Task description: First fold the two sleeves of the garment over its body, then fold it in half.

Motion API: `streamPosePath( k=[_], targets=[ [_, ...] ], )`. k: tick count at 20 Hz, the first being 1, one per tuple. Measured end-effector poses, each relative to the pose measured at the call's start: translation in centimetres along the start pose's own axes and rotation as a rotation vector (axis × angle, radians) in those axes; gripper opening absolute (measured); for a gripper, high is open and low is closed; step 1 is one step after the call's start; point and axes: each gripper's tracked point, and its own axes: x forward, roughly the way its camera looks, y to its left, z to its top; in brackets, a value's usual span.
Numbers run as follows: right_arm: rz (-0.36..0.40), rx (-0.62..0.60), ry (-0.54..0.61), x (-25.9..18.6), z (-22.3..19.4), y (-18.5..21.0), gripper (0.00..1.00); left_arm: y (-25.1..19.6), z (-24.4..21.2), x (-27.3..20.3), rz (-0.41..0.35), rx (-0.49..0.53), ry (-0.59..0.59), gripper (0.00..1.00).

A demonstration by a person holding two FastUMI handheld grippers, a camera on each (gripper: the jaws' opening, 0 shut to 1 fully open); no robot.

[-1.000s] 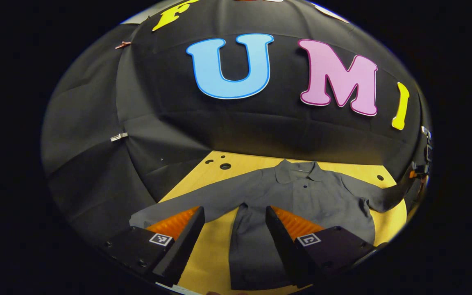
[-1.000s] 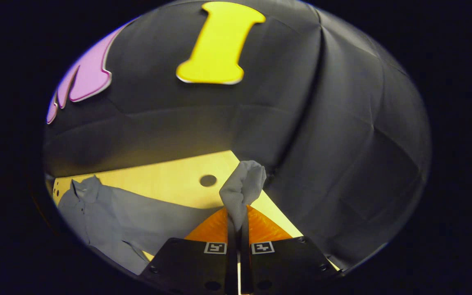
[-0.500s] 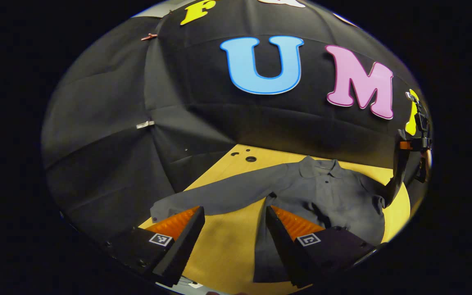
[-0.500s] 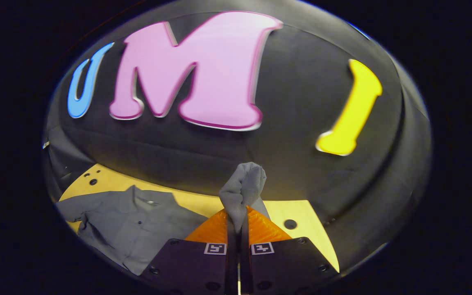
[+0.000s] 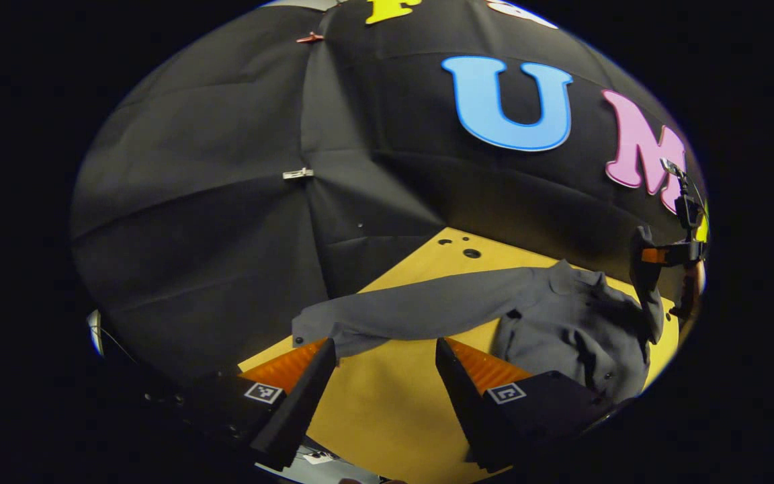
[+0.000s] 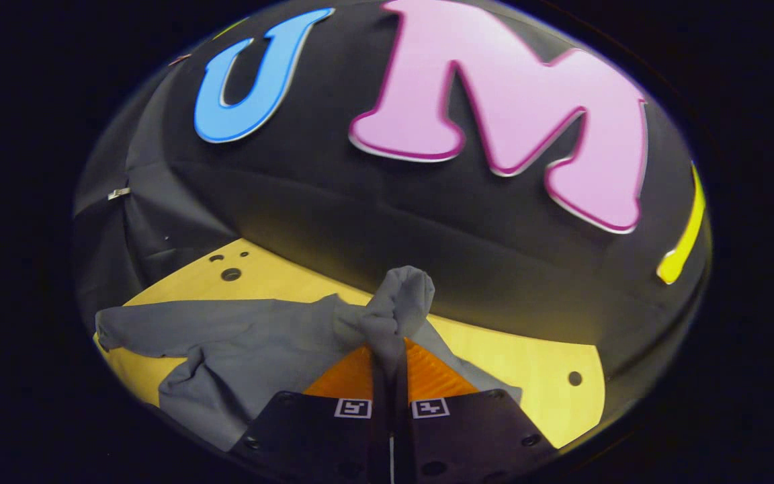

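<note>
Right gripper [image 6: 390, 366]: both fingers pressed together on the cuff end of one sleeve [image 6: 397, 306], a bunched knob of grey cloth standing up just past the fingertips. Held sleeve is lifted off the table and sits over the body of the garment [image 6: 252, 343].

Left gripper [image 5: 385, 363]: fingers spread wide apart, nothing between them, hovering above bare table [image 5: 387, 403]. The other sleeve [image 5: 414, 312] lies stretched out flat on the wood, its cuff end near the gripper's left finger; contact cannot be judged.

In the left gripper view the garment's body [image 5: 575, 336] lies crumpled at the right side of the table, collar toward the booth wall. The right gripper [image 5: 649, 259] appears farther off at the right edge, above the garment's body, cloth hanging from it
</note>
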Motion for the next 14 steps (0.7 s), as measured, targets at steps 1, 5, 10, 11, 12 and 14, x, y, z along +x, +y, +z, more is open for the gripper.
streamPosePath(
  k=[1, 5, 10, 11, 12, 14],
  targets=[
    [0.026, -0.003, 0.004, -1.0, 0.3, 0.4, 0.07, 1.1, -0.1, 0.7, 0.019, -0.013, 0.003, 0.95],
    [0.093, -0.022, 0.022, -0.5, -0.2, 4.0, 0.07, 5.0, -0.8, 3.1, 0.081, -0.045, -0.001, 0.95],
    [0.160, -0.072, 0.006, 1.8, -0.1, 11.0, 0.07, 8.2, -1.9, 5.5, 0.131, -0.103, 0.021, 0.95],
    [0.169, -0.063, 0.019, 2.5, -0.7, 12.8, 0.09, 8.6, -1.9, 5.7, 0.136, -0.108, 0.022, 0.99],
    [0.178, -0.048, 0.037, 3.0, -1.5, 14.0, 0.10, 9.0, -1.9, 5.8, 0.142, -0.110, 0.022, 0.96],
    [0.184, -0.034, 0.069, 3.7, -2.7, 15.7, 0.13, 9.8, -1.7, 5.9, 0.149, -0.107, 0.019, 0.95]
  ],
)
